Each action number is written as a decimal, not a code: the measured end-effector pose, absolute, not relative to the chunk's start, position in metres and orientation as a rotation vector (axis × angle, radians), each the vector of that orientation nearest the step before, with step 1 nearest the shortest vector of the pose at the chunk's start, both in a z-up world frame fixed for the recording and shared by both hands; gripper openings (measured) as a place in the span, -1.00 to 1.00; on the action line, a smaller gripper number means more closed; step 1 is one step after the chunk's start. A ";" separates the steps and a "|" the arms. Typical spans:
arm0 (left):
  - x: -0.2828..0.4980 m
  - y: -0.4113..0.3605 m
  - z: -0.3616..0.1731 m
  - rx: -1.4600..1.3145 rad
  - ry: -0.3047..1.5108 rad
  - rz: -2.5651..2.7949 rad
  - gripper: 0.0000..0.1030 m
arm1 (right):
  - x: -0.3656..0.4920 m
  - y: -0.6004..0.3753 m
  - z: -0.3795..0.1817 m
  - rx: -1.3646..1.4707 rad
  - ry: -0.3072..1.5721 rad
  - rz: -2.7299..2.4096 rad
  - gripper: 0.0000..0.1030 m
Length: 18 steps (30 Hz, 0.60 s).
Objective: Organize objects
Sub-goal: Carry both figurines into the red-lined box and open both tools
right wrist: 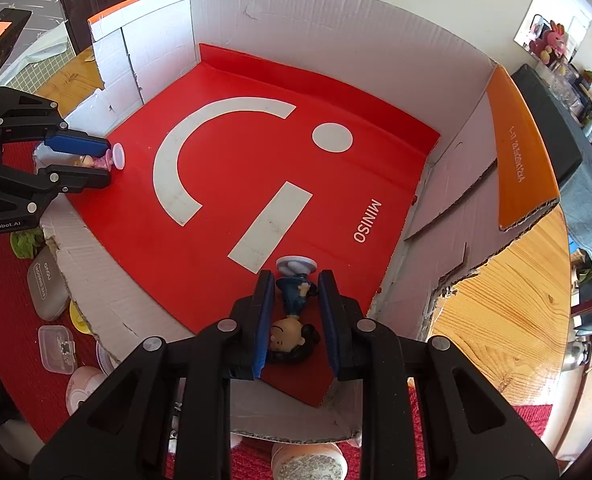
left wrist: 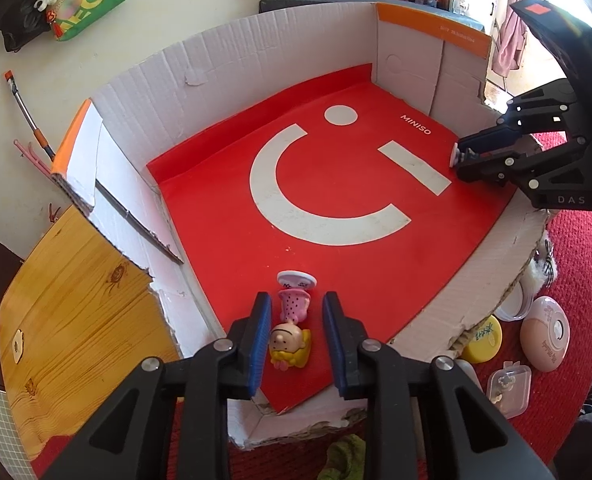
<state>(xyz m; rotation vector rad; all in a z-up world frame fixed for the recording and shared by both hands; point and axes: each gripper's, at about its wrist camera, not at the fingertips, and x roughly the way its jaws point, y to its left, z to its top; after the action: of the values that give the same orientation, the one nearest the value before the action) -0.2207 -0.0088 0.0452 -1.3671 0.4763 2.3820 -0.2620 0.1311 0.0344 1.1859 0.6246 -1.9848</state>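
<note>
The left claw is straddling a yellow-haired figurine in a pink dotted dress, its blue pads spread apart, not touching it. The doll is lying on the red MINISO sheet near the cardboard box's torn near edge. Farther along that edge, the right claw is opened around a dark-haired figurine in blue, also lying flat.
</note>
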 end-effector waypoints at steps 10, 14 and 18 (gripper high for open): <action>-0.219 -0.009 0.046 -1.352 0.456 2.392 -0.22 | -0.261 0.136 0.037 1.186 0.610 -1.990 -0.54; -0.218 -0.009 0.048 -1.343 0.442 2.402 -0.21 | -0.259 0.141 0.040 1.179 0.602 -1.996 -0.33; -0.215 -0.011 0.053 -1.324 0.423 2.416 -0.21 | -0.252 0.147 0.048 1.139 0.599 -2.006 0.28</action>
<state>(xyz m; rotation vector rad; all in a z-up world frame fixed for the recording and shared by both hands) -0.2148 -0.0106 0.0526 -1.3241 0.4230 2.4162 -0.2517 0.1466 0.0477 1.1392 0.5991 -2.0064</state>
